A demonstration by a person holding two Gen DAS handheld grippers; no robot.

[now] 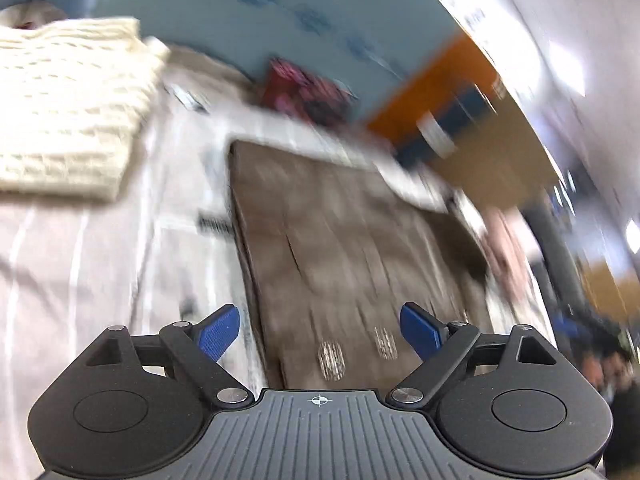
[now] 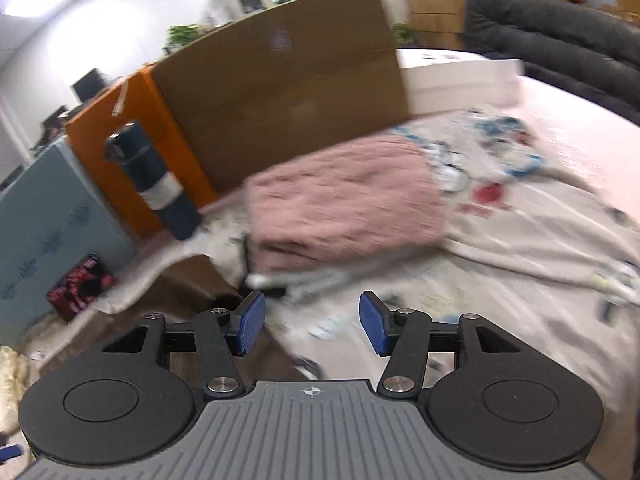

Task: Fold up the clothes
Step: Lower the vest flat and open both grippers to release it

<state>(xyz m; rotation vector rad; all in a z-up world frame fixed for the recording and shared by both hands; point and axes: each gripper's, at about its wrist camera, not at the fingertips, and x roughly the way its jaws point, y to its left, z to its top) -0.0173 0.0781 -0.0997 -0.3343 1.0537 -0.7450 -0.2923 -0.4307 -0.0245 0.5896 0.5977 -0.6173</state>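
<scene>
A folded brown garment [image 1: 340,248] lies flat on the patterned sheet [image 1: 100,260], right in front of my left gripper [image 1: 320,334], which is open and empty just above its near end. A folded cream knit sweater [image 1: 68,108] lies to the left. In the right wrist view my right gripper [image 2: 312,328] is open and empty above the sheet [image 2: 540,240]. A folded pink garment [image 2: 344,204] lies ahead of it, and part of the brown garment [image 2: 188,284] shows at the left. Both views are blurred.
A large cardboard box [image 2: 288,92], an orange box [image 2: 120,152] and a dark bottle [image 2: 156,184] stand behind the pink garment. A white box [image 2: 460,80] and a dark sofa [image 2: 560,52] are at the back right. A red packet [image 1: 300,88] lies by the blue-grey wall.
</scene>
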